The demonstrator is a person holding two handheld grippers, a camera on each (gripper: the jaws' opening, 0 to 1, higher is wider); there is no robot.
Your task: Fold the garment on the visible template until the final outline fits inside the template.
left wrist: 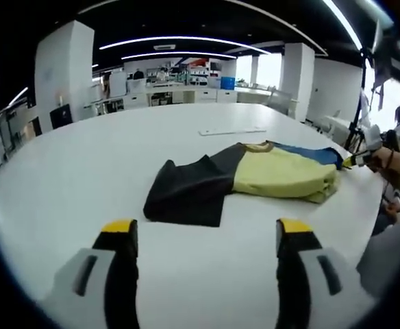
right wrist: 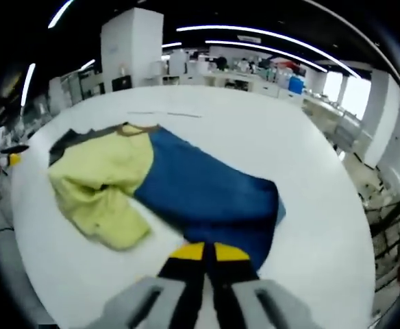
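garment (left wrist: 248, 179) ahead of left hand-held gripper (left wrist: 207, 236), jaws apart | right hand-held gripper (right wrist: 209, 252) pinching garment's blue hem

A garment (left wrist: 244, 179) lies on the white worktop (left wrist: 83, 178), its dark part nearer the left, yellow in the middle, blue at the far right. The left hand-held gripper (left wrist: 207, 233) hangs above the worktop short of the garment, jaws wide apart. The right hand-held gripper (left wrist: 354, 160) meets the garment's blue edge, with a person's hand (left wrist: 385, 159) behind it.

Opposite low views, shared garment (left wrist: 255, 175)
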